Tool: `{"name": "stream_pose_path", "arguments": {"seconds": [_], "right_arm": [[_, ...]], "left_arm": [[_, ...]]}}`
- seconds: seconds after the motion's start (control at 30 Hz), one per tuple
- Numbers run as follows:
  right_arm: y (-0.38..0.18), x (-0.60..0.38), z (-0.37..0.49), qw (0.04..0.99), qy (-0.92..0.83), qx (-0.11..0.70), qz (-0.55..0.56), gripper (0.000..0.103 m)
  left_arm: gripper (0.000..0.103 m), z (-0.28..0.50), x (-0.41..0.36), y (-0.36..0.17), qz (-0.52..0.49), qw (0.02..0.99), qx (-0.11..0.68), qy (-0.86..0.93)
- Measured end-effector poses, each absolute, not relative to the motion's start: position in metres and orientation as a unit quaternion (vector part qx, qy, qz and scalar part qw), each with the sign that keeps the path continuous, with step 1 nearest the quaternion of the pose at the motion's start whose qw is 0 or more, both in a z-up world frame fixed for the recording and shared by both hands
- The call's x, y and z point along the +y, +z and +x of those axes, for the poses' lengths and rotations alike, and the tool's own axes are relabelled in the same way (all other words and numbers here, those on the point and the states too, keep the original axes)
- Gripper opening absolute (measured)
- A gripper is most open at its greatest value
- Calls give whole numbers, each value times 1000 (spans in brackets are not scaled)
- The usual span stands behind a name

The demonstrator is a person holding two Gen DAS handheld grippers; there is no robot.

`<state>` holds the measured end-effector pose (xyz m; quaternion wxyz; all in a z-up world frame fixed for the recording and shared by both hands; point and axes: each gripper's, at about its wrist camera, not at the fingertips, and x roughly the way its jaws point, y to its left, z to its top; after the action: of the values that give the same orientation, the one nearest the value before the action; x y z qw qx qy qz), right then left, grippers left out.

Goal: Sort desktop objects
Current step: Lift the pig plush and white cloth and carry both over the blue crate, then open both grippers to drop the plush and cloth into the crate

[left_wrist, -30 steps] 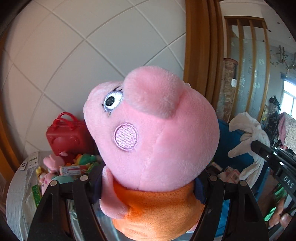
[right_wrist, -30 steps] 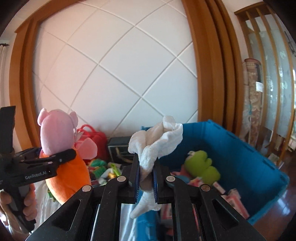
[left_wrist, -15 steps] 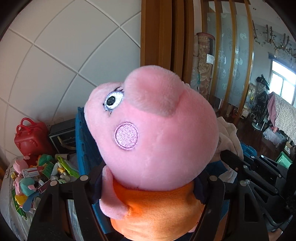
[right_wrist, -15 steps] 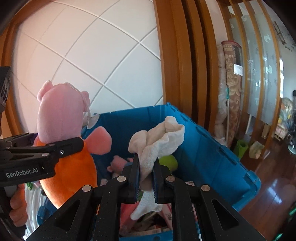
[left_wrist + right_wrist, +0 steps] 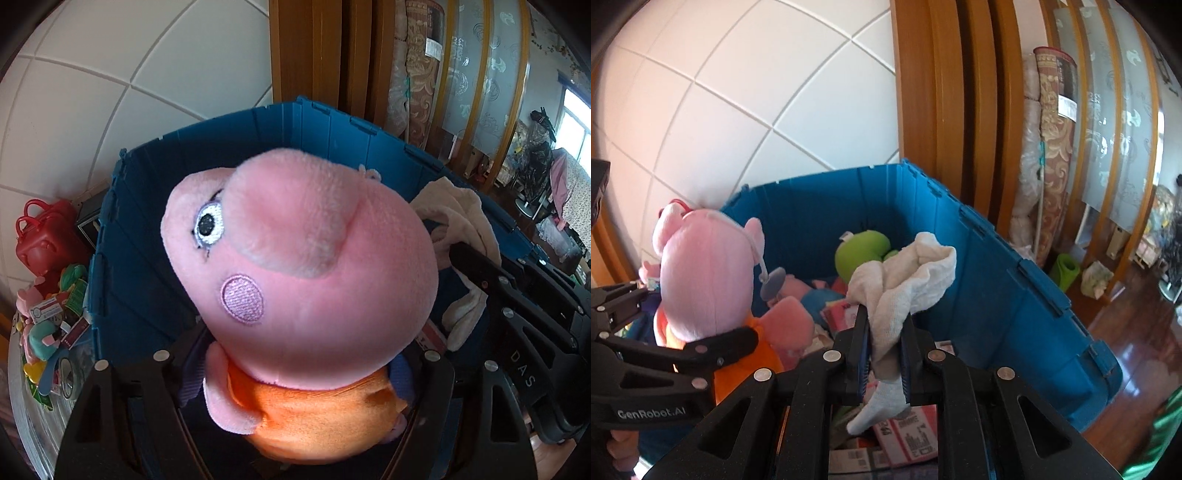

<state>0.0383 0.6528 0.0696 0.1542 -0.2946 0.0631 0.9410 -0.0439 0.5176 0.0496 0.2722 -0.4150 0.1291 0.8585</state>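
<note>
My left gripper (image 5: 291,373) is shut on a pink pig plush in an orange dress (image 5: 303,266), which fills the left wrist view. It also shows in the right wrist view (image 5: 705,284), held over the left side of the blue bin (image 5: 990,280). My right gripper (image 5: 884,354) is shut on a white cloth (image 5: 905,280) and holds it above the bin's middle. The cloth also shows in the left wrist view (image 5: 465,229), with the right gripper (image 5: 517,295) to the right of the plush.
The bin holds a green plush (image 5: 860,251), pink toys and boxes (image 5: 912,435). Left of the bin (image 5: 147,229), a table carries a red toy case (image 5: 44,236) and several small toys (image 5: 48,325). A tiled wall and wooden frame stand behind; rolled rugs (image 5: 1049,155) lean at right.
Both grippers have swung right with their loads, from beside the toy pile to over the blue bin, and now look down into it. Both grips are unchanged.
</note>
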Motion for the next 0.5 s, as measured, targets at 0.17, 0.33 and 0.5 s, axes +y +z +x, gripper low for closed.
{"name": "stream_pose_path", "arguments": {"seconds": [0.17, 0.33, 0.5], "right_arm": [[63, 656, 38, 163, 937, 65, -303, 62], [62, 661, 42, 162, 937, 74, -301, 77], [62, 666, 48, 171, 936, 78, -297, 94]], "left_arm": [[80, -43, 512, 52, -414, 281, 108, 859], [81, -37, 507, 65, -376, 269, 114, 880], [82, -37, 508, 69, -362, 261, 116, 888]]}}
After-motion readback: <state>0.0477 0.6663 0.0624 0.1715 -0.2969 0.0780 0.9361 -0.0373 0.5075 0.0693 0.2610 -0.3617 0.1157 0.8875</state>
